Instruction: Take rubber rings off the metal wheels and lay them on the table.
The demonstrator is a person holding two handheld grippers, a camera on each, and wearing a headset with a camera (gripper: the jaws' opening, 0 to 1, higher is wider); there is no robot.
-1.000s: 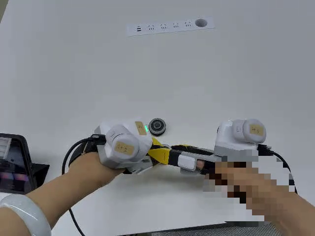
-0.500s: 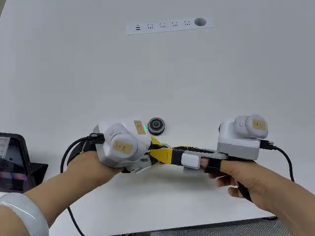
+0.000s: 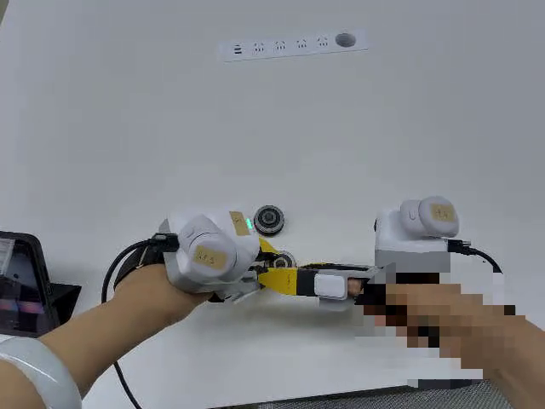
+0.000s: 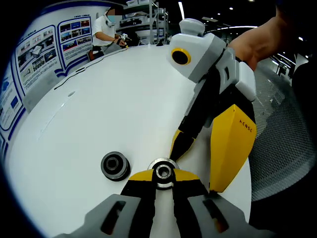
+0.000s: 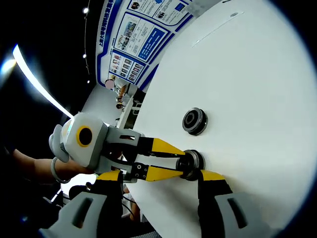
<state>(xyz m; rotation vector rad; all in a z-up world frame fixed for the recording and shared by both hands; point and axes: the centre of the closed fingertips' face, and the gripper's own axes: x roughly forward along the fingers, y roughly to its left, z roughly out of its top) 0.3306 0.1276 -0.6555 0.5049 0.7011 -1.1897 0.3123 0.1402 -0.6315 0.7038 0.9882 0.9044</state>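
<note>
The left gripper [image 4: 163, 175] still pinched the metal wheel [image 5: 190, 162], and the right gripper [image 5: 161, 174] stayed wide apart beside it, hardly moved.

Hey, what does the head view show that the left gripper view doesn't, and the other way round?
Head view adds: a dark screen device at the table's left edge, and the hand holding the left gripper. Left gripper view adds: wall posters, shelving and a person beyond the table's far end. Shared: the white table, the right gripper, a wheel pinched in the left claw, and a second wheel lying apart from it.
</note>
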